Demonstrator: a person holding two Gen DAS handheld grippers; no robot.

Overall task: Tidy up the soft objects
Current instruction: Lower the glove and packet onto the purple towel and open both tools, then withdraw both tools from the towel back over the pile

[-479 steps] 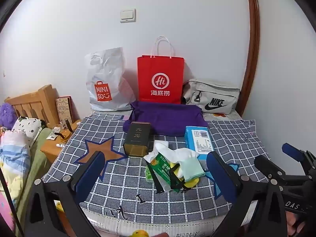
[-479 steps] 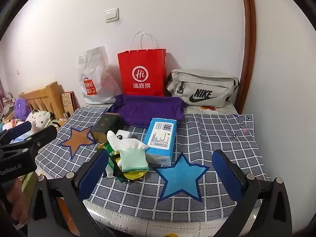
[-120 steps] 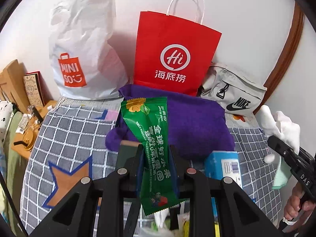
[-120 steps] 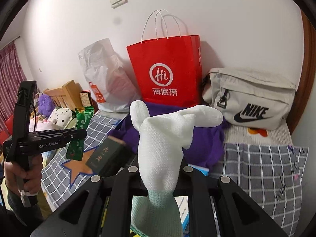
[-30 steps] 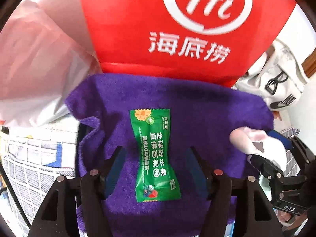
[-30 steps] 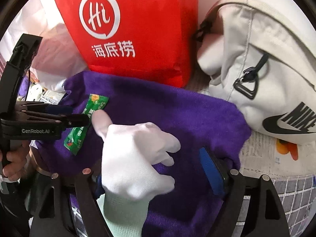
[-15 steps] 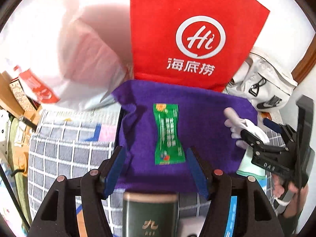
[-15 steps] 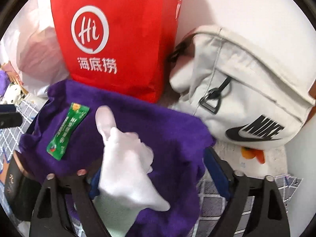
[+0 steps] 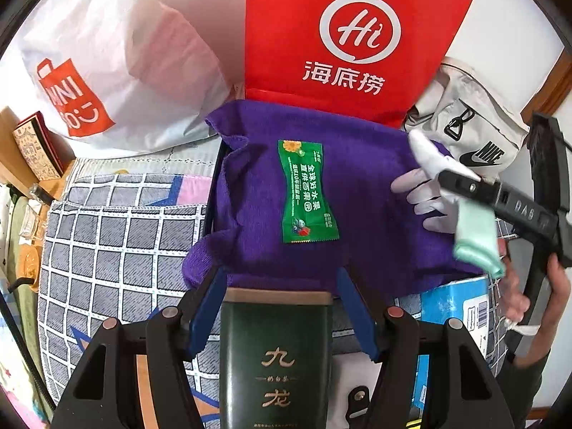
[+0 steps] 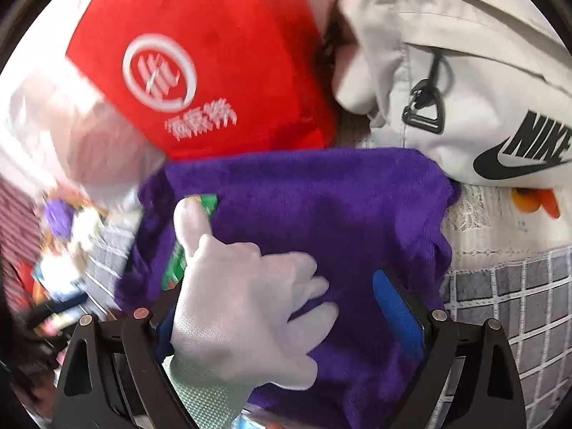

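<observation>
A purple towel [image 9: 368, 221] lies spread on the bed in front of the bags, with a green sachet [image 9: 305, 196] flat on its middle. My left gripper [image 9: 280, 307] stands open, back from the towel's near edge and holding nothing. A dark green tea tin [image 9: 275, 354] shows between its blue pads. My right gripper [image 10: 282, 318] hovers over the towel's right part with its jaws opening. A white glove with a mint cuff [image 10: 243, 307] droops between them against the left finger, and the right pad [image 10: 397, 311] is clear of it.
A red paper bag [image 9: 357, 35], a white plastic bag [image 9: 107, 64] and a grey waist bag [image 9: 475, 136] stand behind the towel. A blue tissue box [image 9: 450, 307] lies by the towel's near right corner. The checked bedspread [image 9: 107, 232] stretches left to a wooden bedside.
The left gripper has drawn back from the sachet, which stays on the towel, and the tin has come into view. The right gripper has rolled and its jaws have widened around the glove.
</observation>
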